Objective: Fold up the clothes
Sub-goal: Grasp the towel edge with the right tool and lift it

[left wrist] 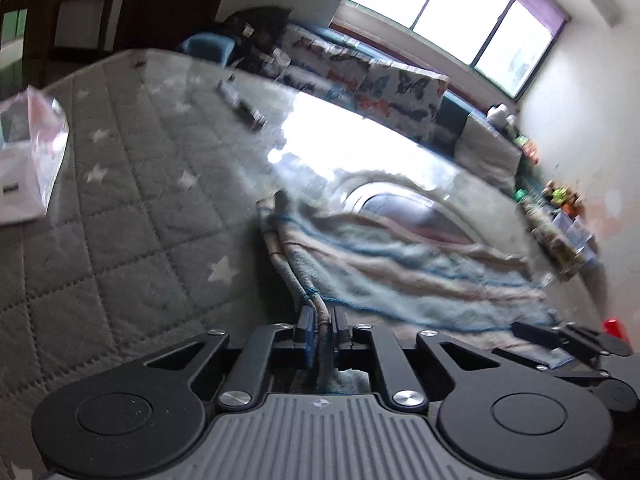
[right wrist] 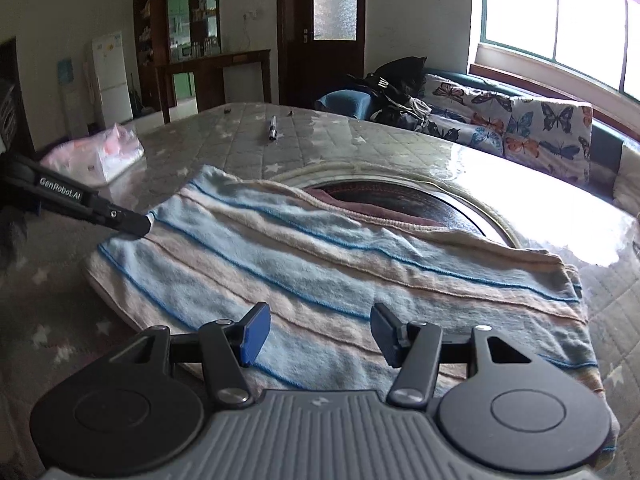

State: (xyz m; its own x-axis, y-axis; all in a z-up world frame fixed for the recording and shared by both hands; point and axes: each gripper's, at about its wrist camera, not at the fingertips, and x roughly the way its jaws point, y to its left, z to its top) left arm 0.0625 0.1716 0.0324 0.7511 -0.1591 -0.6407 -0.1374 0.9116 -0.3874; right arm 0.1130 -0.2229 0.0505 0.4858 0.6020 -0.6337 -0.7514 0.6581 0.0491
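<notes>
A fleecy garment with pale blue, beige and dark blue stripes [right wrist: 328, 268] lies folded on the quilted grey table cover [right wrist: 240, 140]. My left gripper [left wrist: 323, 324] is shut on the garment's [left wrist: 400, 264] left edge, the cloth pinched between its blue pads. Seen from the right wrist, that left gripper [right wrist: 146, 222] meets the garment's far left corner. My right gripper [right wrist: 318, 330] hovers open just above the near edge of the garment, nothing between its fingers. The right gripper's body [left wrist: 560, 340] shows at the right edge of the left wrist view.
A plastic-wrapped pink and white pack [right wrist: 96, 156] sits on the table at the left. A dark pen-like object [right wrist: 273, 128] lies farther back. A dark round inset [right wrist: 420, 204] shows behind the garment. A butterfly-print sofa [right wrist: 520, 128] and window [right wrist: 560, 20] line the right side.
</notes>
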